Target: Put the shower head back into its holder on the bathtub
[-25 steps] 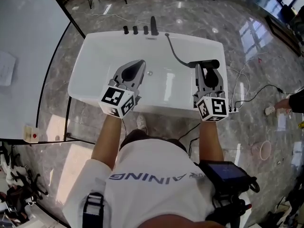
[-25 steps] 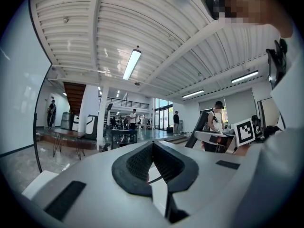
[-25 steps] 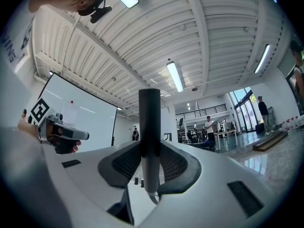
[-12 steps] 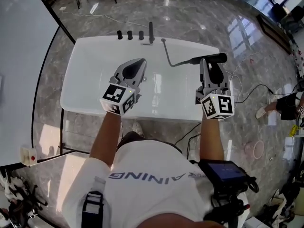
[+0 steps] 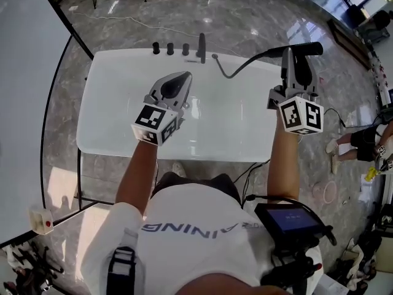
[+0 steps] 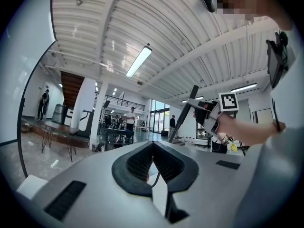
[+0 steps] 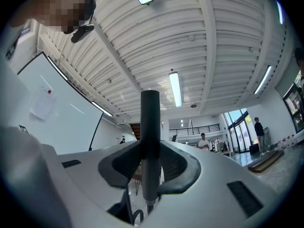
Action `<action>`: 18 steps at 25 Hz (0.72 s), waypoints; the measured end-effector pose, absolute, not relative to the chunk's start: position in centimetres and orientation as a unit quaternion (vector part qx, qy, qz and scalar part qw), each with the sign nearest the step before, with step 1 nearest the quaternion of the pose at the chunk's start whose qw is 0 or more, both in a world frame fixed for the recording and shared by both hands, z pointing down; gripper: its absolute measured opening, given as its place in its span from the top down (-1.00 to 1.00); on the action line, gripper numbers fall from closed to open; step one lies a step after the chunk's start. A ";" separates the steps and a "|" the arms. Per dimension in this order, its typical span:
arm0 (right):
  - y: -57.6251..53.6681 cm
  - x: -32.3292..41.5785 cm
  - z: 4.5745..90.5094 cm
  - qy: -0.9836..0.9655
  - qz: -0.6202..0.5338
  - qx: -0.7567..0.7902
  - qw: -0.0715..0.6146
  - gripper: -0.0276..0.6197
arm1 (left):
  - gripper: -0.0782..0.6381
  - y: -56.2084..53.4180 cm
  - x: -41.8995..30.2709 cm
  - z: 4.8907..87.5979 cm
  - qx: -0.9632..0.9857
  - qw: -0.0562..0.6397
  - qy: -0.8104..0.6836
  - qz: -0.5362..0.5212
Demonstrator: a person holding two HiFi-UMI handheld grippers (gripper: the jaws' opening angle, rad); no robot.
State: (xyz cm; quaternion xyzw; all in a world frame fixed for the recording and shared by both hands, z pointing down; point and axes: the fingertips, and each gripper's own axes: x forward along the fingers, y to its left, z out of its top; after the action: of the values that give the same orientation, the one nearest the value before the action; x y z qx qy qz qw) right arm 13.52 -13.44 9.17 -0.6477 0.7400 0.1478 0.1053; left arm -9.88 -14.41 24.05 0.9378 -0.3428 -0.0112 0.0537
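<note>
1. The right gripper (image 5: pixel 297 58) is clamped on the shower head (image 5: pixel 313 46). In the right gripper view the dark handle (image 7: pixel 150 113) stands upright between the two pads, and both press on it.
2. In the head view the shower head lies crosswise in that gripper, above the far right corner of the bathtub (image 5: pixel 116 78). Its thick end points right, past the tub's edge.
3. The hose (image 5: pixel 236 74) leaves the far rim, dips in a curve and rises to the handle – slack, not taut.
4. On the far rim stands a row of black taps (image 5: pixel 170 48), with a taller black post (image 5: pixel 201 47) just beside them. The shower head is well apart from both, off to their right.
5. The left gripper (image 5: pixel 183 77) hangs over the middle of the tub, pointing toward the taps. In its own view the jaws meet tip to tip with nothing between them – it holds nothing (image 6: pixel 153 146).
6. The left gripper view also catches the right gripper's marker cube (image 6: pixel 228 101) and the shower head (image 6: pixel 190 106) slanting up from it.
7. A whiteboard (image 5: pixel 24 78) stands to the left of the tub on the marble floor (image 5: pixel 258 17).
</note>
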 end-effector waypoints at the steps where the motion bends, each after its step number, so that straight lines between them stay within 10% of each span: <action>1: -14.1 13.7 8.5 0.737 0.154 -0.649 0.110 0.54 | 0.74 -14.9 -9.9 24.1 0.938 0.056 -0.343 -0.009; 18: -23.5 13.5 12.7 0.761 0.153 -0.623 0.098 0.54 | 0.74 -20.9 -8.0 25.6 0.930 0.064 -0.363 -0.002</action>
State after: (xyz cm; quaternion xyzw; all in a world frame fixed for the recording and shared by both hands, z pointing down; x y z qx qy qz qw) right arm 13.52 -23.52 12.74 -0.6226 0.7613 0.1526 0.0976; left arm -8.00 -20.92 25.59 0.9297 -0.3626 -0.0015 0.0640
